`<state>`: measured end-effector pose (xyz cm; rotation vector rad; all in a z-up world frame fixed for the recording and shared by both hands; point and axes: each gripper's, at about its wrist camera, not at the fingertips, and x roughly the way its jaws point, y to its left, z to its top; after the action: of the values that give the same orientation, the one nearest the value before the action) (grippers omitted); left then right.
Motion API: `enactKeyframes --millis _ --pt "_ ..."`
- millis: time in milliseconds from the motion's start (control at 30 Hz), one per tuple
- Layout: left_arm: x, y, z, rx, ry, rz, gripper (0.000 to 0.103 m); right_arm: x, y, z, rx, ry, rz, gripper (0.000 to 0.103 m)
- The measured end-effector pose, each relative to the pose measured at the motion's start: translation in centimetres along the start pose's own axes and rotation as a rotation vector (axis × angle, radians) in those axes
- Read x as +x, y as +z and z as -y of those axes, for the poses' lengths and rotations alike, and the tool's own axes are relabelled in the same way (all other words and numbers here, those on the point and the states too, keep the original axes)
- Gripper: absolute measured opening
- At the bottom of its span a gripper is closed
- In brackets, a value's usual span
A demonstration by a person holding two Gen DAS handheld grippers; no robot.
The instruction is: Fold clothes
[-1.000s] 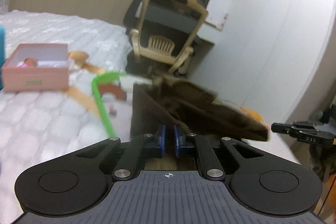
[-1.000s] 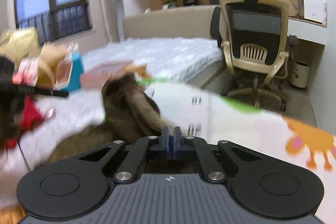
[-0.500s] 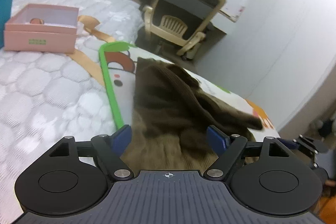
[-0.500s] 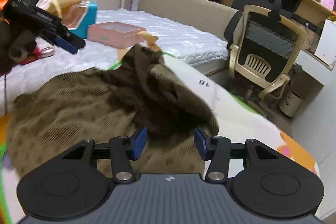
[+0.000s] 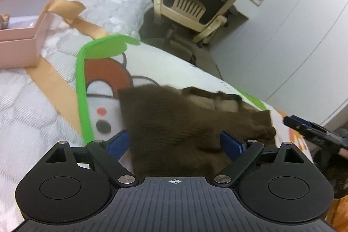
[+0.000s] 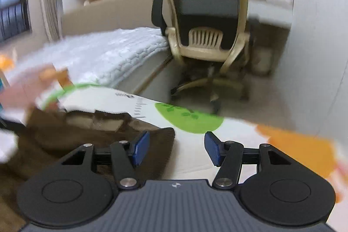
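Brown garment (image 5: 174, 123) between parted left tongs (image 5: 175, 142)

My left gripper (image 5: 174, 142): a black body with a ribbed dark-grey top plate that bears a small white crosshair mark at its front edge. Two round black housings, each with a raised disc, flank the plate. Black linkage bars pivot on silver screws and carry my jaws, faced with blue pads (image 5: 118, 141). My right gripper (image 6: 176, 148): the same build, with the ribbed grey plate, the crosshair mark, the twin round housings, silver pivot screws and blue pads (image 6: 141, 148). In the left wrist view its black frame and blue tip show at the right edge.
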<state>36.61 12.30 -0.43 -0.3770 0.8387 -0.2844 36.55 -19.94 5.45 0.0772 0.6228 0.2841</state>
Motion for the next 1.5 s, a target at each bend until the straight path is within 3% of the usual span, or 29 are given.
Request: enactKeyframes --millis 67,267,333,367,433,467,567,767,833,967,1100,1167,1200,1267,1300,1367,1500 --pt "1.3 0.5 -0.4 -0.005 0.004 -0.011 0.093 0.8 -0.3 0.7 0.026 0.051 -0.023 0.062" --pt "3.4 1.3 -0.6 -0.004 0.022 -0.012 0.092 5.3 -0.5 0.3 0.011 0.065 -0.096 0.062" --pt "3.4 1.2 -0.3 0.005 0.029 0.001 0.08 6.7 -0.1 -0.4 0.029 0.098 -0.108 0.06" --pt "3.4 1.2 -0.1 0.009 0.033 0.007 0.074 7.1 0.0 -0.8 0.028 0.105 -0.108 0.046" --pt "3.4 1.1 0.2 0.019 0.04 0.02 0.028 7.6 0.0 -1.7 0.016 0.102 -0.108 0.022" --pt "3.4 1.0 0.3 0.023 0.044 0.026 0.026 7.5 -0.1 -2.2 0.0 0.084 -0.107 0.016" --pt "1.2 0.5 1.1 0.043 0.028 0.058 0.02 2.4 0.1 -3.1 -0.029 0.106 -0.023 0.011" --pt "-10.9 -3.8 4.8 0.148 -0.102 0.19 0.018 -10.5 -0.6 -4.7 -0.118 0.164 0.158 0.009" --pt "-14.8 -6.3 6.0 0.204 -0.124 0.231 0.018 -15.0 -2.2 -5.2 -0.171 0.172 0.203 0.008" --pt "-17.2 -12.0 5.6 0.226 -0.126 0.16 0.024 -21.2 -7.3 -6.5 -0.317 0.147 0.236 0.007" --pt "-19.2 -17.6 4.9 0.242 -0.125 0.077 0.054 -23.2 -13.6 -6.6 -0.418 0.116 0.126 0.012" --pt "-20.2 -20.5 4.5 0.249 -0.124 0.035 0.067 -23.8 -16.0 -6.2 -0.421 0.133 0.056 0.032" --pt "-20.5 -21.0 4.0 0.228 -0.128 0.027 0.074 -24.0 -17.2 -5.9 -0.422 0.142 0.02 0.036" --pt "-20.8 -21.5 2.5 0.164 -0.139 0.022 0.077 -24.6 -18.4 -5.3 -0.406 0.174 -0.022 0.049" --pt "-20.9 -21.4 1.8 0.127 -0.15 0.029 0.083 -24.9 -18.4 -4.9 -0.389 0.194 -0.026 0.051" --pt "-20.9 -20.9 0.7 0.054 -0.181 0.048 0.091 -25.3 -17.8 -4.1 -0.334 0.217 0.0 0.066" --pt "-18.3 -19.6 0.6 -0.042 -0.251 0.039 0.093 -22.4 -15.0 -2.1 -0.152 0.231 0.028 0.072"
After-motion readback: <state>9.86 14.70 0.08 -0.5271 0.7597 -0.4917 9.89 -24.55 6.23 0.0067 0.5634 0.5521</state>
